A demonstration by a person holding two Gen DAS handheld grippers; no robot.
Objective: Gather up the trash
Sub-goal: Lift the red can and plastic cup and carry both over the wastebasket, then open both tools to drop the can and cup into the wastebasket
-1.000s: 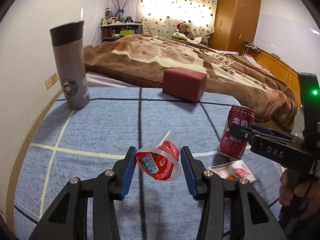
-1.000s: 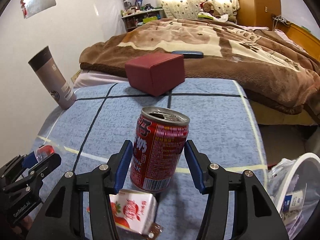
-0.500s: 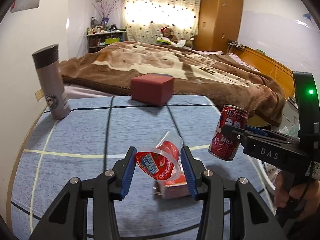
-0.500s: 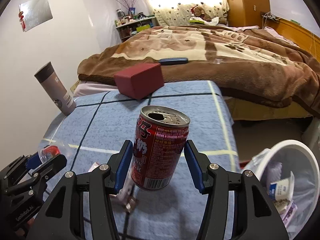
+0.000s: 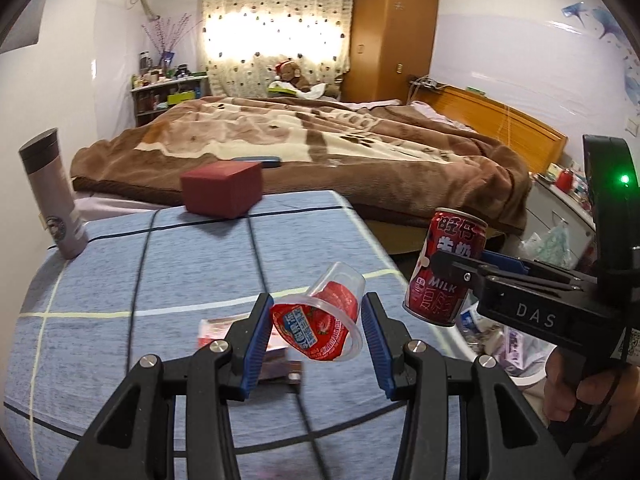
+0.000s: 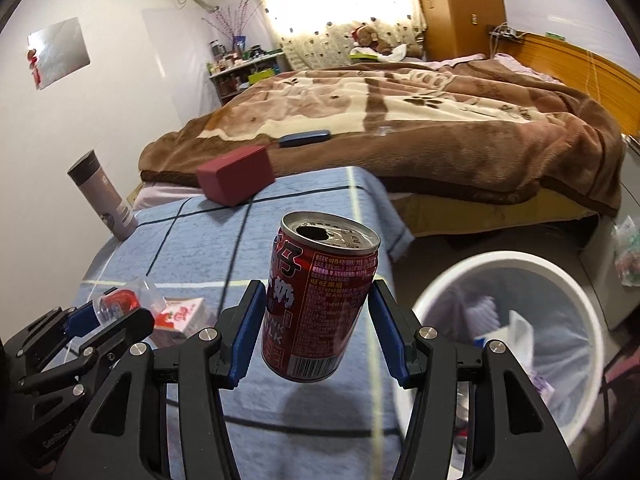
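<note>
Between the right gripper's [image 6: 318, 316] pads the upright milk can [image 6: 320, 296] hangs clamped, nearest the white bin [image 6: 436, 280] just right; the left gripper [image 5: 318, 330] pinches a tilted, seemingly empty jelly cup [image 5: 320, 326] farther off.

A dark red box [image 5: 222, 188] sits at the far edge of the blue checked tablecloth [image 5: 120, 280]. A grey flask [image 5: 54, 200] stands upright at the far left. Beyond lies a bed with a brown blanket [image 5: 320, 148], a dark phone [image 5: 256, 160] on it, a teddy bear [image 5: 290, 74] and a wooden wardrobe [image 5: 390, 32] farther back.
</note>
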